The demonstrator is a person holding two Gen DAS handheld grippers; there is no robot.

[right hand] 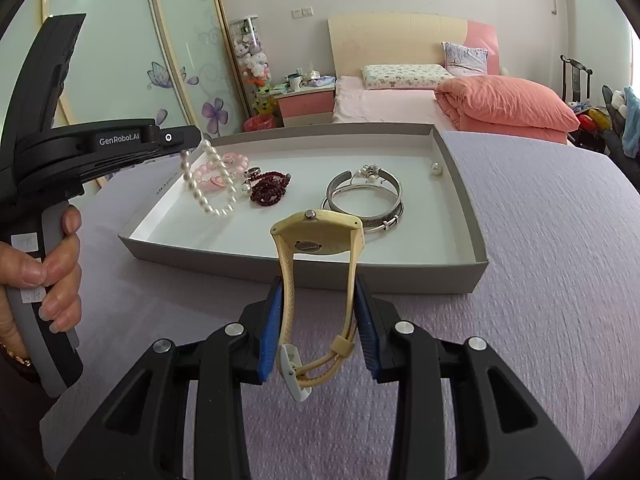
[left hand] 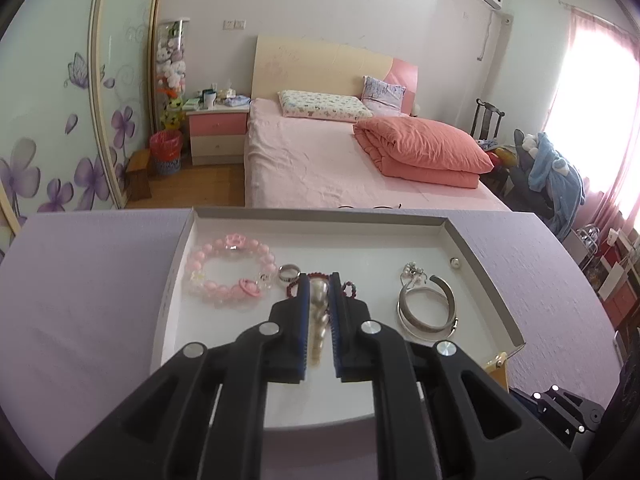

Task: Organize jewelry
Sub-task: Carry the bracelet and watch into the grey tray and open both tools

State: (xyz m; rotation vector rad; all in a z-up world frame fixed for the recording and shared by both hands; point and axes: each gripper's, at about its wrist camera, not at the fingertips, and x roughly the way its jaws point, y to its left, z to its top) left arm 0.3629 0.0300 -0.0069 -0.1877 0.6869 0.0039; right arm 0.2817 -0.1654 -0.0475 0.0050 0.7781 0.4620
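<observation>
One tray holds the jewelry. One pearl necklace hangs at ten o'clock over the tray. One pink bead bracelet lies at nine o'clock. One ring sits just beside it. One dark red bead bracelet lies near the middle. Two silver bangles are stacked at three o'clock, with one small silver charm piece on their far edge. One loose pearl rests at one o'clock by the tray wall. One cream watch stands at six o'clock. Two tools show: one at the necklace, one at the watch.
</observation>
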